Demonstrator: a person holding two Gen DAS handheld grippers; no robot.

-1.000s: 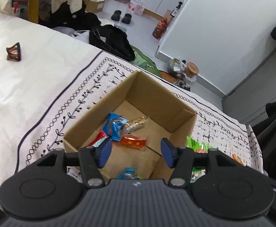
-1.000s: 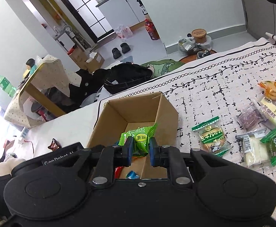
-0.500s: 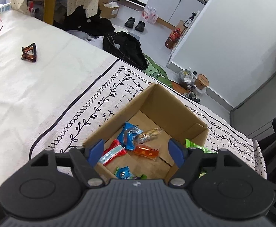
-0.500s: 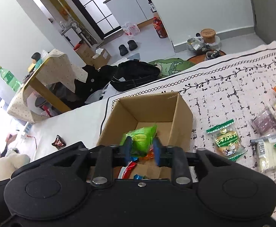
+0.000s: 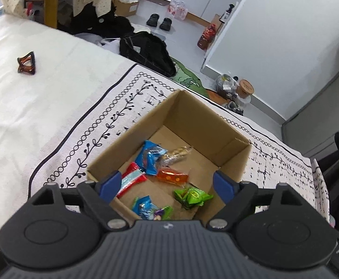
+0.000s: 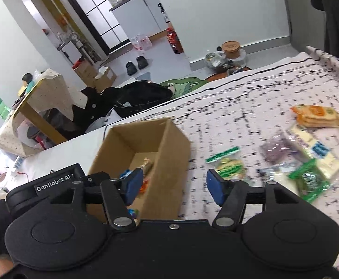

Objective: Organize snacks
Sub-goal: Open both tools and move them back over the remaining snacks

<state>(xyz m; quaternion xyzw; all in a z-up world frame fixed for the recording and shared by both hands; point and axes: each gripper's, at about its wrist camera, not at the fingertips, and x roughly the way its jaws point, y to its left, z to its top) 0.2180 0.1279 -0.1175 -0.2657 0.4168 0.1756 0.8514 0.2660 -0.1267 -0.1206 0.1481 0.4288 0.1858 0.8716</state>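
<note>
Patterned bedspread (image 6: pixel 250 107) is soft, so with both tongs, left tongs (image 5: pixel 167 186) and right tongs (image 6: pixel 174 186), opening empty, a stray nudge could tip the open brown cardboard box (image 5: pixel 206 125), spilling the green snack packet (image 5: pixel 192 196) lying inside.

Opening, empty left tool (image 5: pixel 168 186) above snack-filled cardboard box (image 5: pixel 199 125)

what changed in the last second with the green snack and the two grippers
The right gripper let go of the green snack pack, which now lies inside the cardboard box; its fingers are opening with nothing between them, and it has swung toward the loose snacks on the cloth. The left gripper is also opening, empty, over the box. The box and its other snacks stayed put.
</note>
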